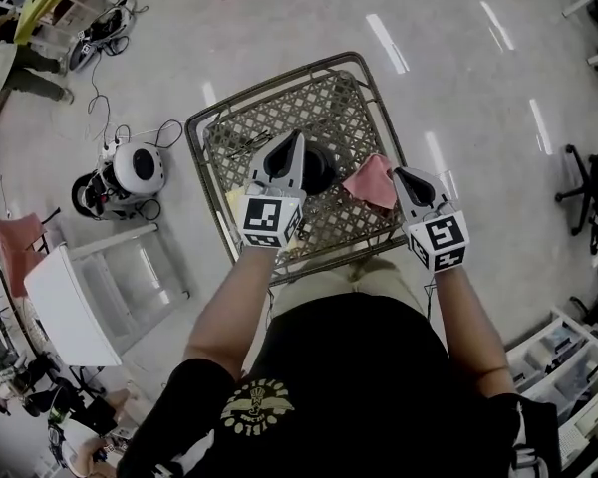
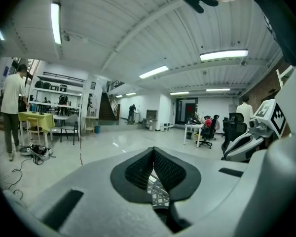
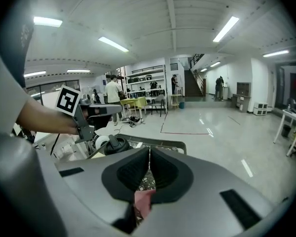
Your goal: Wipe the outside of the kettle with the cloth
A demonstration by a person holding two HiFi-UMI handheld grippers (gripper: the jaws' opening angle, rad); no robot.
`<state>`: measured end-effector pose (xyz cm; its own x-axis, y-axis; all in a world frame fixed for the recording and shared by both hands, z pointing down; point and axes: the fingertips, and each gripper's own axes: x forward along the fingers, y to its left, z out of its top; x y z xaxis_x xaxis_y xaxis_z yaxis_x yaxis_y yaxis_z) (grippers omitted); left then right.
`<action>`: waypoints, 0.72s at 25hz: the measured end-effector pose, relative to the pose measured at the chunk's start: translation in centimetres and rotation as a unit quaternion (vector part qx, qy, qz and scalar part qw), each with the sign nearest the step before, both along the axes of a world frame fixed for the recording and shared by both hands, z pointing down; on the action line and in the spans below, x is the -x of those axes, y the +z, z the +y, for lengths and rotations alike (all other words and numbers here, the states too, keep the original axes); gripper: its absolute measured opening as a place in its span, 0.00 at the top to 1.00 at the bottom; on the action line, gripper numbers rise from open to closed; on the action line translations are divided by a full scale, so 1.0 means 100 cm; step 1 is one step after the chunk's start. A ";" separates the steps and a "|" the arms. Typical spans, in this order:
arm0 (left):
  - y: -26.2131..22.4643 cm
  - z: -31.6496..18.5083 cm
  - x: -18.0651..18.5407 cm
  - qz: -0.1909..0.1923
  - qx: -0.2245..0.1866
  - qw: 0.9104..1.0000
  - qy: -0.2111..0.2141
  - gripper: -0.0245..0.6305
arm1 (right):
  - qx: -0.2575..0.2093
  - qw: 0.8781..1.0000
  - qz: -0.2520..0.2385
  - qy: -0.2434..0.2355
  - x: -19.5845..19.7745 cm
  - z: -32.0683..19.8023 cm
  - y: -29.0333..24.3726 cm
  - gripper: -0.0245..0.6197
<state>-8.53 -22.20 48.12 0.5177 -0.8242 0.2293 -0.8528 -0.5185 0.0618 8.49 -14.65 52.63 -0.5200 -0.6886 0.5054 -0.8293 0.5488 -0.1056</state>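
Observation:
A black kettle (image 1: 320,171) stands on a metal lattice table (image 1: 279,76); in the right gripper view its lid (image 3: 116,144) shows at the table's left. My left gripper (image 1: 297,139) hangs just left of and over the kettle. Its jaws (image 2: 153,151) are shut with nothing between them, and the lattice shows below. My right gripper (image 1: 397,174) is to the kettle's right, shut (image 3: 149,149) on a pink cloth (image 1: 371,180) that hangs below the pads (image 3: 143,202). The cloth is close beside the kettle; contact cannot be told.
On the floor to the left lie a round white appliance (image 1: 137,168) with cables and a white bench (image 1: 75,302). An office chair (image 1: 590,182) stands at the right, with shelving (image 1: 568,366) at the lower right. People stand far off by a yellow table (image 2: 37,116).

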 end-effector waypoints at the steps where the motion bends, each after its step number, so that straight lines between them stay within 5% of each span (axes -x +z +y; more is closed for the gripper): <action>1: 0.004 -0.003 -0.005 -0.003 -0.002 1.000 0.005 0.96 | 0.006 1.000 0.003 -0.002 0.002 0.000 0.008 0.94; 7: 0.027 -0.010 -0.029 -0.021 0.009 0.999 0.047 0.96 | 0.051 0.999 0.016 -0.002 0.004 0.001 0.063 0.94; 15: 0.063 -0.008 -0.031 -0.056 0.036 0.997 0.048 0.96 | 0.135 0.990 0.035 0.009 -0.010 0.000 0.165 0.93; 18: 0.067 -0.006 -0.035 -0.072 0.031 0.995 0.059 0.96 | 0.180 0.982 0.058 0.000 -0.011 0.005 0.205 0.75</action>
